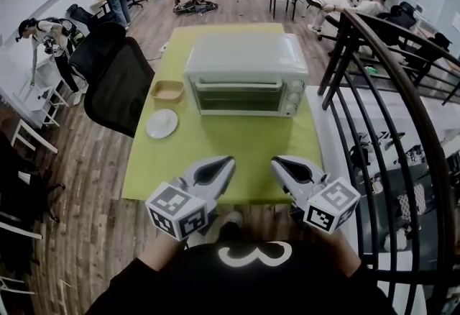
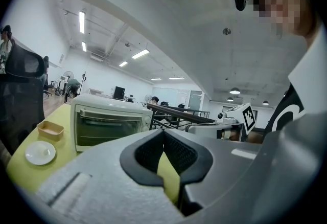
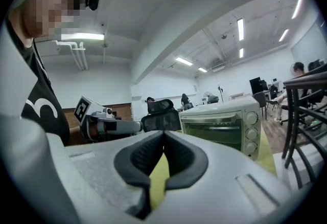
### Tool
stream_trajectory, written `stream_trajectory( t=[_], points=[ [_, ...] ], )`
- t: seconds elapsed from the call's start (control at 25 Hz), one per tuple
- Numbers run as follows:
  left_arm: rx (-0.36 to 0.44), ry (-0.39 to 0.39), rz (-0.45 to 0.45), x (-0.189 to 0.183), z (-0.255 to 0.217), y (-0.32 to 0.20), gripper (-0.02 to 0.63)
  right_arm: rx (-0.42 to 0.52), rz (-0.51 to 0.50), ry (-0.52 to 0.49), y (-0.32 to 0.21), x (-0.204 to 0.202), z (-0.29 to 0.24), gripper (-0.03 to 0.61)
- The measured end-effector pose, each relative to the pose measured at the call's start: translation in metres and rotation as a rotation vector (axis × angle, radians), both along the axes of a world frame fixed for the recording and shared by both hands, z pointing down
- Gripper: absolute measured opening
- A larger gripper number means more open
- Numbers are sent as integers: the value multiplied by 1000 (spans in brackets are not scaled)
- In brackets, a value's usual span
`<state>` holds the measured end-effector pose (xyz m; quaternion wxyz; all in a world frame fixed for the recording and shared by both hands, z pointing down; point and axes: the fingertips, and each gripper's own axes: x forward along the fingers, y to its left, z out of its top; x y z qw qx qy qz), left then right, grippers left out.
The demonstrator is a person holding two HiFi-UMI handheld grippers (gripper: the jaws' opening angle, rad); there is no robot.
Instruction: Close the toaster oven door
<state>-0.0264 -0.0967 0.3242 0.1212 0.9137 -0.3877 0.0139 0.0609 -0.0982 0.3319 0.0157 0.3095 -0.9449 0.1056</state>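
Toaster oven [image 1: 244, 75] mid-counter [image 1: 237, 141], its door [image 1: 239, 95] upright and apparently shut; left gripper [image 1: 228, 160] and right gripper [image 1: 276, 161] closed, empty, well apart from it: task seemingly complete

Toaster oven [image 1: 246, 76] on the far half of the table [image 1: 244, 144], tray [image 1: 167, 91] just left of it, plate [image 1: 162, 123] nearer, chair [image 1: 115, 87] at the table's left side, railing [image 1: 381, 83] right.

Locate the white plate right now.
In the head view the white plate lies on the green table, left of the toaster oven, just on the person's side of the small wooden tray.
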Motion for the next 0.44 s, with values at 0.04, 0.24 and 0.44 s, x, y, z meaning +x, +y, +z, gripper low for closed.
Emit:
stream_trajectory(
  t=[0.04, 0.24, 0.44],
  points=[
    [-1, -1, 0, 1, 1, 1, 11, 1, -2, -2, 1, 0, 0, 2],
    [2, -1, 3, 5, 4, 6, 11, 9, -9, -4, 8, 3, 2, 2],
    [19, -15, 12, 14, -9, 13, 9, 15, -10, -19, 16, 9, -9, 2]
  ],
)
